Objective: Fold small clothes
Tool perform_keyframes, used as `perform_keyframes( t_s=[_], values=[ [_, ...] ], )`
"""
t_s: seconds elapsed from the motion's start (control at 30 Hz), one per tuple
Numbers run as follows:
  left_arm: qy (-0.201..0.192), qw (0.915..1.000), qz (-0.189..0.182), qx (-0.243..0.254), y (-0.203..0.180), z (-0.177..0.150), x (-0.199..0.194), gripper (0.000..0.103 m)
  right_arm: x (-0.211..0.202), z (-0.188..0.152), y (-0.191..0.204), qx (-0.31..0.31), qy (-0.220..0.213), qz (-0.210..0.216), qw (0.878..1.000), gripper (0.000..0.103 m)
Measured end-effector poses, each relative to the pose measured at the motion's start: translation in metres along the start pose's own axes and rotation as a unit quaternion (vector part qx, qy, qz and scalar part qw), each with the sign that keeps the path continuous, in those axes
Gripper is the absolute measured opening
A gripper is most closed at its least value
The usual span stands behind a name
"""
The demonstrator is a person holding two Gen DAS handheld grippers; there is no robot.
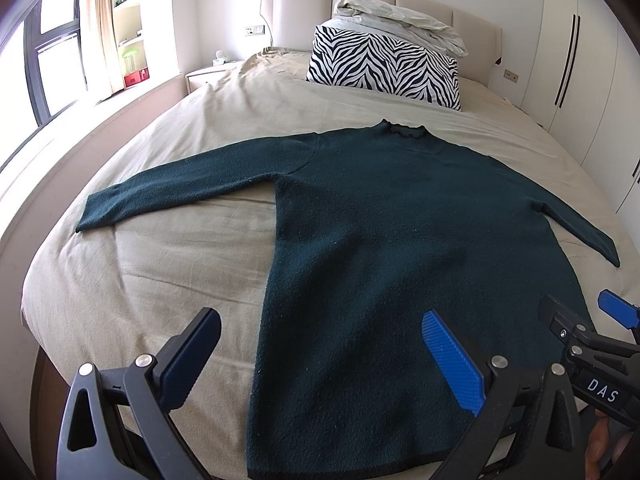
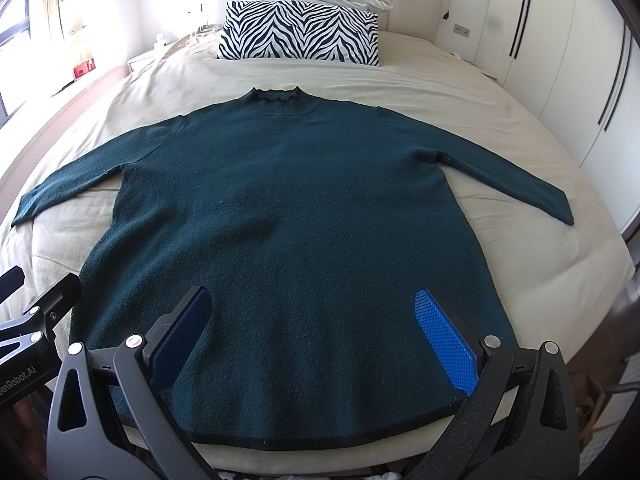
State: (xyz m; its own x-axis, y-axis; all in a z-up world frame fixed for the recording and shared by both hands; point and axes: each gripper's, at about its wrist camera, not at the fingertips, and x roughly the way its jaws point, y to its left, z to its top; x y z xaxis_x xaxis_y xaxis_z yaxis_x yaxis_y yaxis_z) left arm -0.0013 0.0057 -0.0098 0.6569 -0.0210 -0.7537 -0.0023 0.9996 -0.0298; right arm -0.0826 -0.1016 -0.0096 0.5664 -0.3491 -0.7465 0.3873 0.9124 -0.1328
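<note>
Surface: beige-sheeted bed, zebra-print pillow at its head.
Garment: dark green knitted sweater flat, sleeves spread.
Tools: left gripper, right gripper both spread wide, empty.

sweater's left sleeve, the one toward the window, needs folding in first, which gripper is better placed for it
Left, probably. The left gripper is open over the sweater hem's window-side edge, with that sleeve directly ahead. The right gripper, also open, sits centred on the hem, farther from it.
</note>
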Motion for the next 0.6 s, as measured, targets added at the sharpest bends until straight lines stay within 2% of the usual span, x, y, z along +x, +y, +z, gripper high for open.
perform_keyframes(
  t_s=[0.6],
  values=[
    [0.003,1.0,-0.002,-0.006,0.0047,-0.0072,0.0036,0.103,0.0009,-0.0046,0.0039,-0.003,0.003,0.0,1.0,0.103]
  ],
)
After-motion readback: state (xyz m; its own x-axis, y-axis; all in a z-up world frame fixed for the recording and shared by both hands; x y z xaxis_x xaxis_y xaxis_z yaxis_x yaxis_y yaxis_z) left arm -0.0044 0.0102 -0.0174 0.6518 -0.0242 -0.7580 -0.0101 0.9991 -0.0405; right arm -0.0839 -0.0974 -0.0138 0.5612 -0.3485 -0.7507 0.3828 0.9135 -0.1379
